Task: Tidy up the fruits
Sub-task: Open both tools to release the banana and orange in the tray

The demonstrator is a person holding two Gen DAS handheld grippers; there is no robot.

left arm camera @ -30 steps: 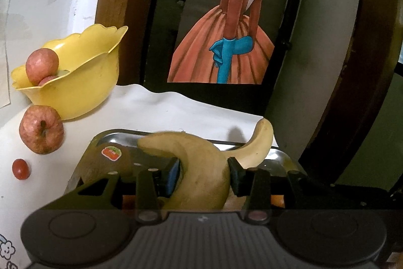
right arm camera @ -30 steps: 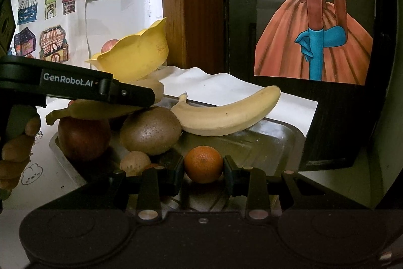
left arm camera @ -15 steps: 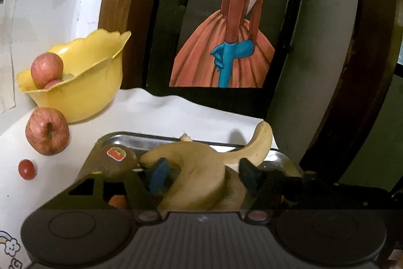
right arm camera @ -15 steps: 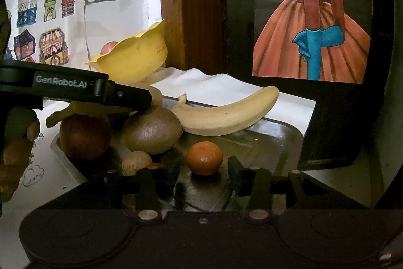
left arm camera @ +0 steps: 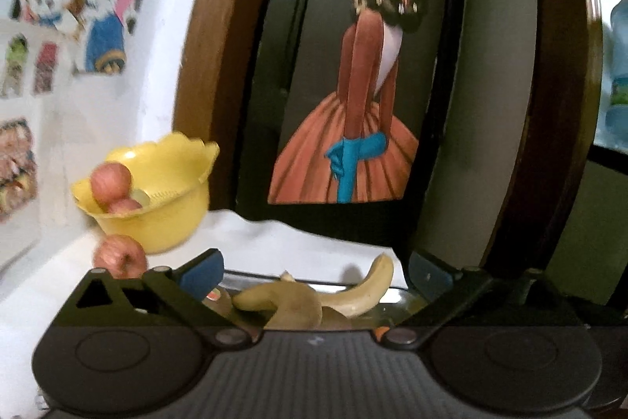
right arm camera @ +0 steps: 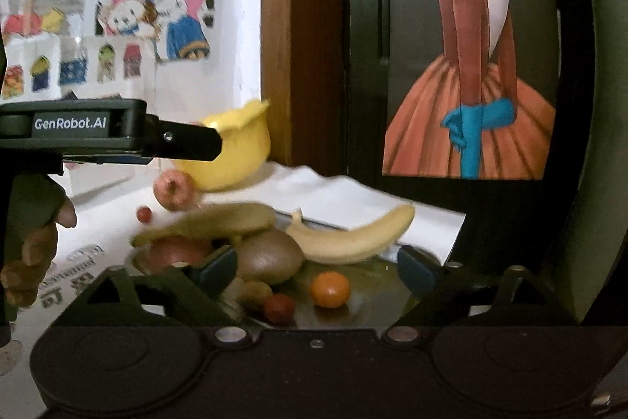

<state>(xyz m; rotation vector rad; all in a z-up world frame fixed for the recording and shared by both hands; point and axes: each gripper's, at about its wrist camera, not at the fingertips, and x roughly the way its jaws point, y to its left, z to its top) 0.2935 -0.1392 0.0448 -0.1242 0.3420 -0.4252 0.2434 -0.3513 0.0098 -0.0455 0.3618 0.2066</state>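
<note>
A metal tray (right arm camera: 376, 297) holds a pale banana (right arm camera: 349, 238), a browner banana (right arm camera: 212, 222) lying over a red apple (right arm camera: 176, 250), a kiwi (right arm camera: 269, 256), a small orange (right arm camera: 329, 289) and two small fruits (right arm camera: 278, 307). My right gripper (right arm camera: 314, 269) is open wide above the tray's near side, with the orange loose between its fingers. My left gripper (left arm camera: 314, 271) is also open and holds nothing. It hangs above the browner banana (left arm camera: 282, 305) and the pale banana (left arm camera: 365, 295). A yellow bowl (left arm camera: 157, 207) with apples stands at the back left.
One apple (right arm camera: 174, 189) and a cherry tomato (right arm camera: 144, 213) lie on the white tablecloth left of the tray. The left gripper's black body (right arm camera: 90, 128) and the hand (right arm camera: 31, 254) holding it cross the left side. A dark door with a painted figure stands close behind.
Both grippers opened and rose away from the tray. The left let go of the browner banana, the right let go of the orange; both fruits now rest on the tray.
</note>
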